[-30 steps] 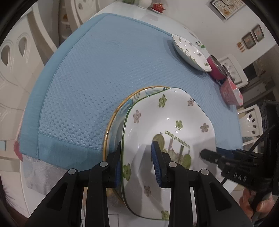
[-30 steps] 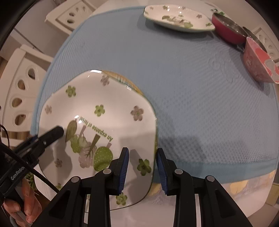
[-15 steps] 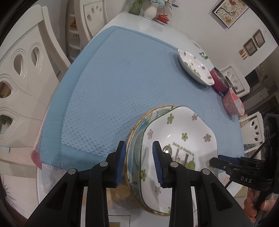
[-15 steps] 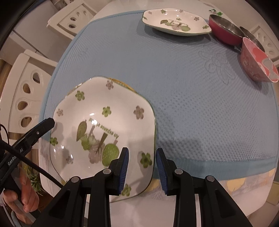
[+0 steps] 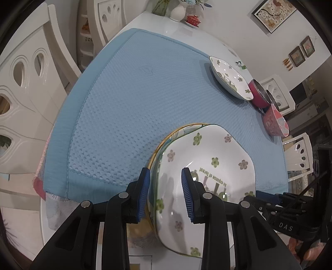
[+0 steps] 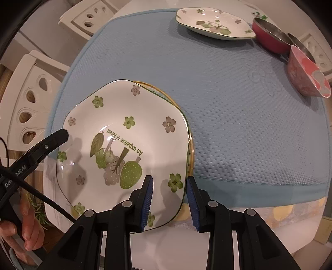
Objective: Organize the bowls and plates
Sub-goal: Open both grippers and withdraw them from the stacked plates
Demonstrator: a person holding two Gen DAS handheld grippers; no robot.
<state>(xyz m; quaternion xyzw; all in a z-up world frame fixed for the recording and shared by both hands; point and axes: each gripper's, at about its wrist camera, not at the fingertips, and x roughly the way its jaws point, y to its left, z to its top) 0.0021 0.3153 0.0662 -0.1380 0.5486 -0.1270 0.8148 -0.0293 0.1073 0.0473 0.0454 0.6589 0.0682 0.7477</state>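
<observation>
A white floral plate (image 5: pixel 209 160) (image 6: pixel 124 145) lies stacked on a yellow-rimmed plate (image 5: pixel 166 141) (image 6: pixel 189 149) at the near edge of the blue mat. My left gripper (image 5: pixel 165 178) straddles the stack's left rim, jaws apart, with a gap on both sides. My right gripper (image 6: pixel 169 187) straddles the right rim, jaws apart, not pressing it. A second floral plate (image 5: pixel 230 76) (image 6: pixel 213 23), a red metal bowl (image 5: pixel 259 93) (image 6: pixel 269 37) and a pink bowl (image 5: pixel 275 122) (image 6: pixel 307 72) sit at the far right of the mat.
The blue mat (image 5: pixel 134 93) (image 6: pixel 238 114) covers a white table (image 5: pixel 186 35). White chairs stand at the left (image 5: pixel 25 83) (image 6: pixel 31 99) and far right (image 5: pixel 298 153). A vase and a small red dish (image 5: pixel 193 19) stand at the table's far end.
Both grippers have pulled back and up from the stacked plates, so the plates look smaller. The left jaws no longer press the floral plate's rim. The plates have not moved.
</observation>
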